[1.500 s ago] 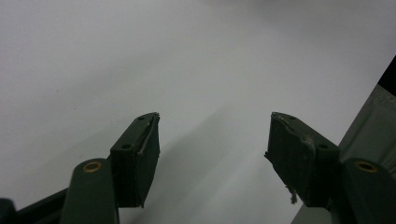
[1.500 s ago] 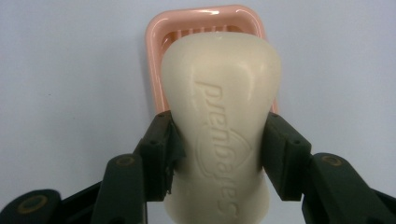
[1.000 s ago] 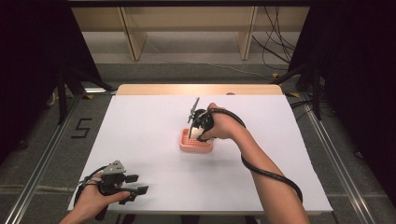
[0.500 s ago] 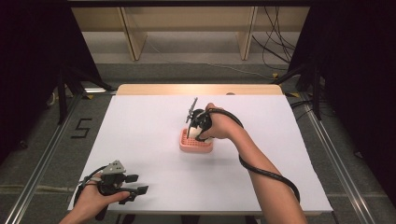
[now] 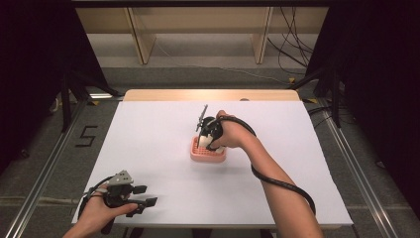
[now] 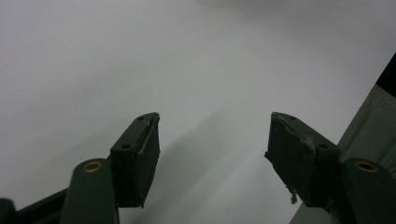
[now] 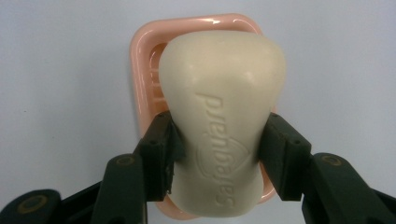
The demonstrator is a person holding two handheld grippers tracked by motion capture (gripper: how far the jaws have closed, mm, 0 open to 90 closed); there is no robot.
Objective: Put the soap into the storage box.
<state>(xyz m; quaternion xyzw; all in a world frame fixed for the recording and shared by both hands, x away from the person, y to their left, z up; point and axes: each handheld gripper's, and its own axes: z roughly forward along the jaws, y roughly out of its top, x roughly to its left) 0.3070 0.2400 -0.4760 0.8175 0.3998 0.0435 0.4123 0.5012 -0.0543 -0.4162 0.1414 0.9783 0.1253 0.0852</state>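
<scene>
Change: almost nothing since a second ago. My right gripper point(image 7: 217, 154) sits at the same spot over the soap dish point(image 5: 208, 151), my left gripper point(image 5: 130, 195) is parked as before.
Meaning: I read this as a pause right at the placing step; soap not let go yet.
Right gripper: jaws clamped on the waist of the soap bar point(image 7: 223, 121), pads pressing both sides; tips point down at the dish.
Soap bar: cream, brand lettering facing up, directly above the dish and covering most of it; I can't tell if its underside already touches the dish.
Soap dish: pink, ribbed floor, nothing else in it that I can see; only its rim point(image 7: 140, 70) peeks out around the bar.
Left gripper: jaws wide apart, holding nothing, well away from the dish toward the near left corner of the table point(image 5: 148, 129).
Next, my guess: lower a touch if needed, then release.
</scene>
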